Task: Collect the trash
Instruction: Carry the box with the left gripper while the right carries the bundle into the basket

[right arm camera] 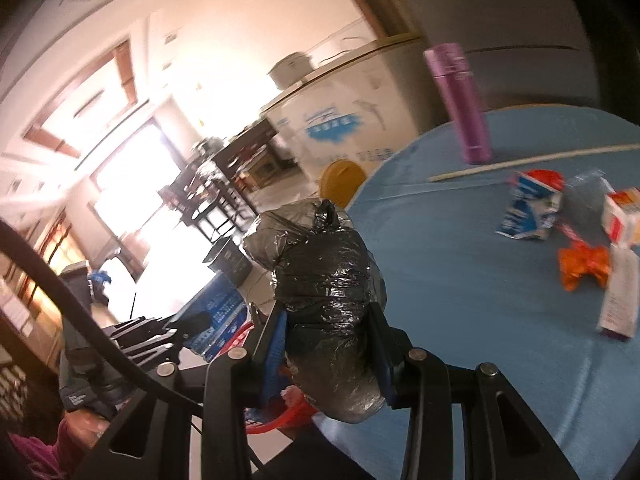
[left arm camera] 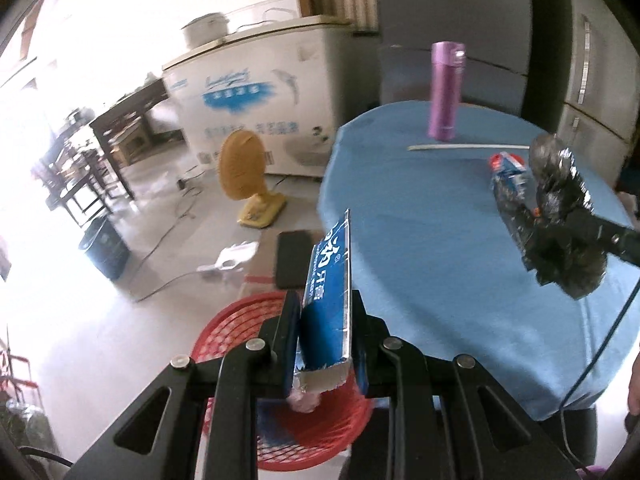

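In the left wrist view my left gripper (left arm camera: pixel 326 280) is shut on a blue toothpaste box (left arm camera: pixel 326 300), held upright over a red mesh basket (left arm camera: pixel 240 320) on the floor beside the blue table (left arm camera: pixel 440 240). My right gripper (right arm camera: pixel 326 320) is shut on a crumpled black plastic bag (right arm camera: pixel 328 280), near the table's edge and above the red basket (right arm camera: pixel 276 420). The left wrist view shows that black bag (left arm camera: pixel 556 184) in the right gripper (left arm camera: pixel 560 240) over the table. The left gripper (right arm camera: pixel 192 320) with its blue box (right arm camera: pixel 216 308) appears at the left of the right wrist view.
On the table stand a purple flask (right arm camera: pixel 460 104), a white stick (right arm camera: pixel 532 162), a crushed blue carton (right arm camera: pixel 528 208), an orange wrapper (right arm camera: pixel 584 268), a white and orange box (right arm camera: pixel 624 216) and a long white box (right arm camera: pixel 620 304). A yellow fan (left arm camera: pixel 244 176) and a dark bin (left arm camera: pixel 104 248) stand on the floor.
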Available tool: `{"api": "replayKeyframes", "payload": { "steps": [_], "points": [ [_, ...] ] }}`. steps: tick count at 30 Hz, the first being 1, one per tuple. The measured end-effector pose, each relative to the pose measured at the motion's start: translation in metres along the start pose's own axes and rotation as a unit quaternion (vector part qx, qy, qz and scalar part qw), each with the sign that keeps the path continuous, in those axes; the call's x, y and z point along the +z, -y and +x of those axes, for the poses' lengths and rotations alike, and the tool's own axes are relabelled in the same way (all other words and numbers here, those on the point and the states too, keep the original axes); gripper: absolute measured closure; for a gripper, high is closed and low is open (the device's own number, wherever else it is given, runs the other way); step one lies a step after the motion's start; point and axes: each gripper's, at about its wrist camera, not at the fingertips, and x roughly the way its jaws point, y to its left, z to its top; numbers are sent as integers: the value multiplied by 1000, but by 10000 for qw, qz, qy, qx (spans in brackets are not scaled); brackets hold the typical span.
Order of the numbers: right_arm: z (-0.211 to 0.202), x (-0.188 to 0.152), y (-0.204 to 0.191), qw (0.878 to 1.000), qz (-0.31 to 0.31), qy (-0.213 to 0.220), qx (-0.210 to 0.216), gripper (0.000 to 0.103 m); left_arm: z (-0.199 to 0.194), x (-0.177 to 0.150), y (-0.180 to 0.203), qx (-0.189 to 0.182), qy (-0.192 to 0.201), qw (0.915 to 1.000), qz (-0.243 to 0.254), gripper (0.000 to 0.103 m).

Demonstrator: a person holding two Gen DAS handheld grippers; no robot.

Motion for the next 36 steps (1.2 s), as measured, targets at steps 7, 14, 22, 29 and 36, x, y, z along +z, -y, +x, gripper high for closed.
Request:
{"api": "replayKeyframes", "payload": {
  "steps": [7, 14, 22, 29, 36],
  "points": [
    [48, 0, -43, 9977, -456, -426, 282, 62, 19, -18, -37, 424, -268, 9985, -207, 79],
    [86, -9, -67, 9938, -590, -815, 466, 62, 38, -39, -64, 675, -520, 9958, -320, 79],
    [133, -25, -80, 9882, -544, -1343, 485, 62, 61, -58, -77, 529, -893, 9935, -473, 79],
    [165, -30, -86, 9851, -586, -1585, 333, 62, 78, -69, -76, 353, -1173, 9911, -528, 79],
    [199, -37, -79, 9806, -396, -1905, 245, 62, 98, -76, -83, 391, -1465, 9864, -633, 79]
  ]
}}
